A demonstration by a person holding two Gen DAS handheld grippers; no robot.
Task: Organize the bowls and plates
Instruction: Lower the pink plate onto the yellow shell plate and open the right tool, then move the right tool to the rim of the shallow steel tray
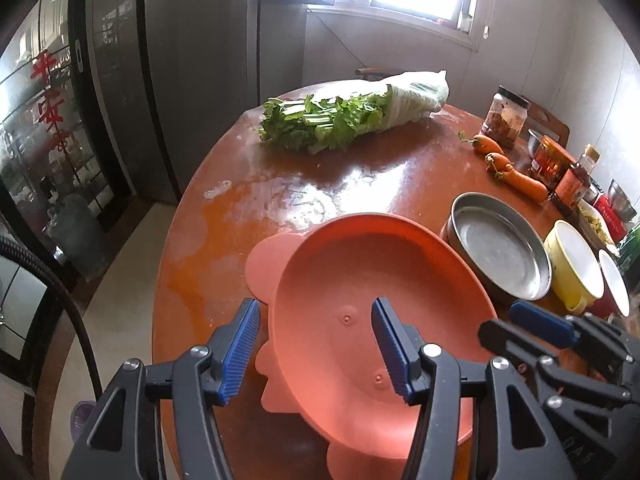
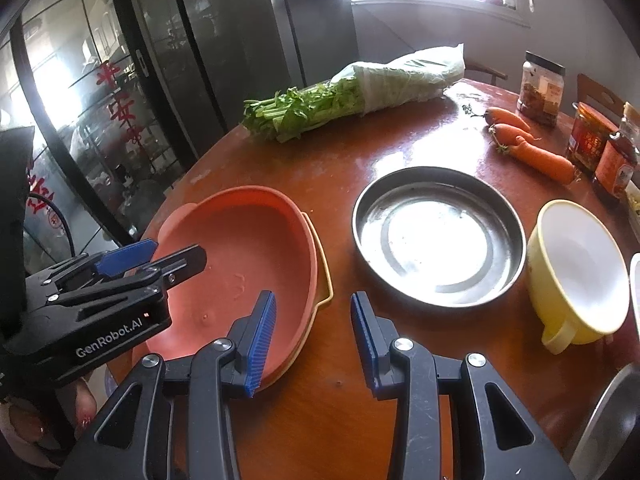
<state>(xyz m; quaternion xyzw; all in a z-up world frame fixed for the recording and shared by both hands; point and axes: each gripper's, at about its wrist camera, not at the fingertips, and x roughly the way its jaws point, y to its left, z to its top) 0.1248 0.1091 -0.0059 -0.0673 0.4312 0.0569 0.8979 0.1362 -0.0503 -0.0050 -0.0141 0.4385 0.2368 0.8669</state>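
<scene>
A salmon-orange plate [image 1: 360, 312] lies tilted on a second dish, whose lobed edge [image 1: 260, 268] sticks out on the left and whose yellowish rim [image 2: 329, 280] shows on the right. My left gripper [image 1: 316, 348] is open astride the plate's left rim: one blue pad is outside it, the other over the inside, neither pressing. My right gripper [image 2: 313, 340] is open at the plate's [image 2: 240, 272] right rim, which runs beside its left pad. A steel pan [image 2: 438, 236] and a yellow bowl [image 2: 580, 268] stand to the right.
Bagged celery [image 1: 344, 116] lies at the far side of the round wooden table [image 1: 352, 176]. Carrots [image 2: 532, 148] and several jars [image 2: 540, 88] line the right edge, near a red cup [image 1: 614, 296]. The table edge drops off at the left toward glass doors [image 1: 48, 128].
</scene>
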